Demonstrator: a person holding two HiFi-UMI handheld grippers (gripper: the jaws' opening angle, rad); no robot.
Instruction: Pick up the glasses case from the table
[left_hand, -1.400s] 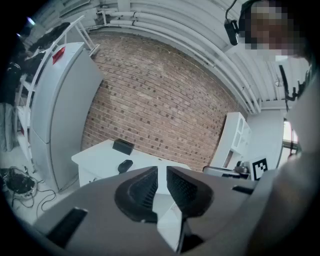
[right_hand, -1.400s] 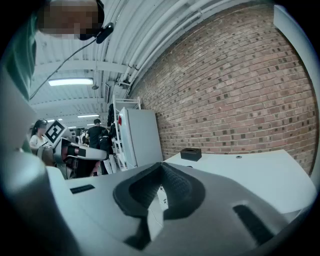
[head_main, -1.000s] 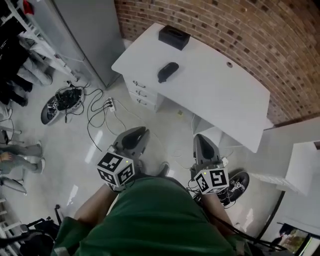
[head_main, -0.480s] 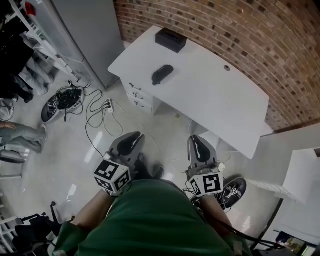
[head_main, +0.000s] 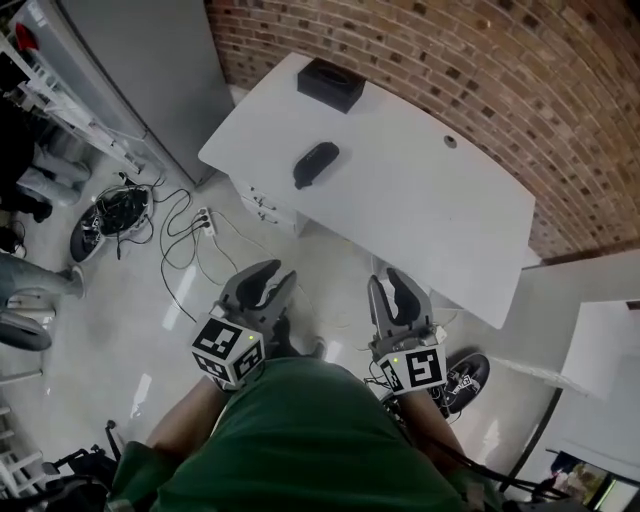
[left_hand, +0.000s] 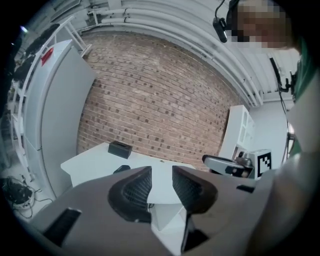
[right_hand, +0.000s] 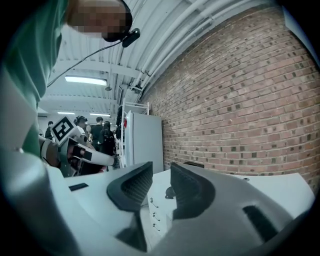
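The glasses case (head_main: 315, 163) is a dark oval lying on the white desk (head_main: 420, 210) near its left end, well ahead of both grippers. It shows small in the left gripper view (left_hand: 121, 169) and between the fingers in the right gripper view (right_hand: 170, 192). My left gripper (head_main: 266, 281) and right gripper (head_main: 391, 288) are held over the floor in front of the desk, close to the person's green top. Both point at the desk. The jaws of both have just been opening and stand open, with nothing between them.
A black box (head_main: 330, 84) sits at the desk's far left corner. Drawers (head_main: 265, 205) hang under the desk's left end. Cables and a power strip (head_main: 195, 222) lie on the floor at left beside a grey cabinet (head_main: 140, 70). A brick wall (head_main: 480, 70) runs behind.
Both grippers were shut and now stand open. They and the person have moved forward toward the desk, which shows larger.
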